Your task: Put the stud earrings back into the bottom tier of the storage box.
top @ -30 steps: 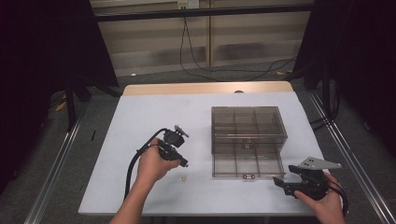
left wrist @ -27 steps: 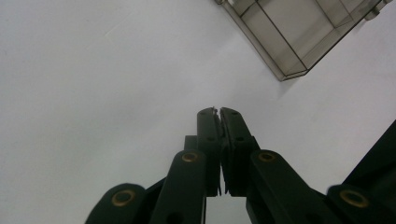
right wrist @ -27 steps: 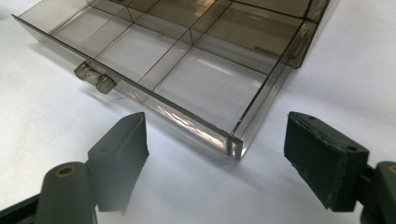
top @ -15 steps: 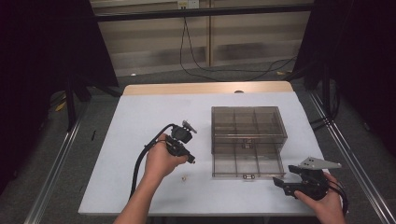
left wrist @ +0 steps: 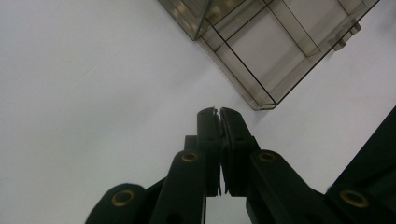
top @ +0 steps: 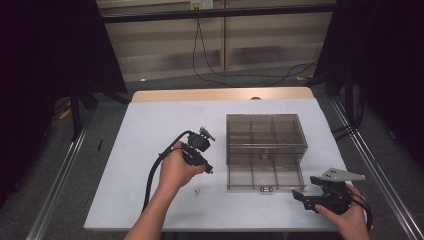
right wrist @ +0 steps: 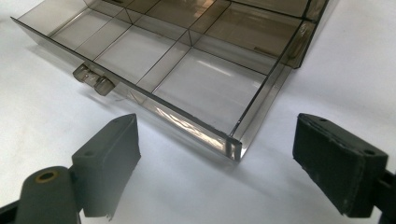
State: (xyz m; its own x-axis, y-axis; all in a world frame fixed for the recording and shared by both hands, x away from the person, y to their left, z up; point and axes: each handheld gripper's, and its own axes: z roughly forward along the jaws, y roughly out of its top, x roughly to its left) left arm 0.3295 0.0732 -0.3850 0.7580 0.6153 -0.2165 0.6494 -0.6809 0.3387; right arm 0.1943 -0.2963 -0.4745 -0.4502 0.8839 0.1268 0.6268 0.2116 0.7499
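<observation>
Room: dark lab, white table (top: 150, 125), cables on the floor at 12 o'clock.
Small part: tiny pale piece (top: 197, 190) loose on the table, just at 5 o'clock of the left hand; too small to identify.
Left gripper (top: 206, 168): jaws pressed together, tips at most pinching something tiny, cannot tell what; aimed toward the box's near-left corner at 3 o'clock.
Box (top: 264, 150): clear smoky organiser, table centre-right, lid swung flat toward the near edge, latch facing 6 o'clock. Long axis 12–6 as it lies open. Compartments look empty.
Right gripper (top: 299, 196): jaws have just been opening, now wide apart, nothing between them; parked at the box's 5 o'clock corner, pointing to 9 o'clock.
Progress: box opened; filling looks barely begun, loose part not yet in.
</observation>
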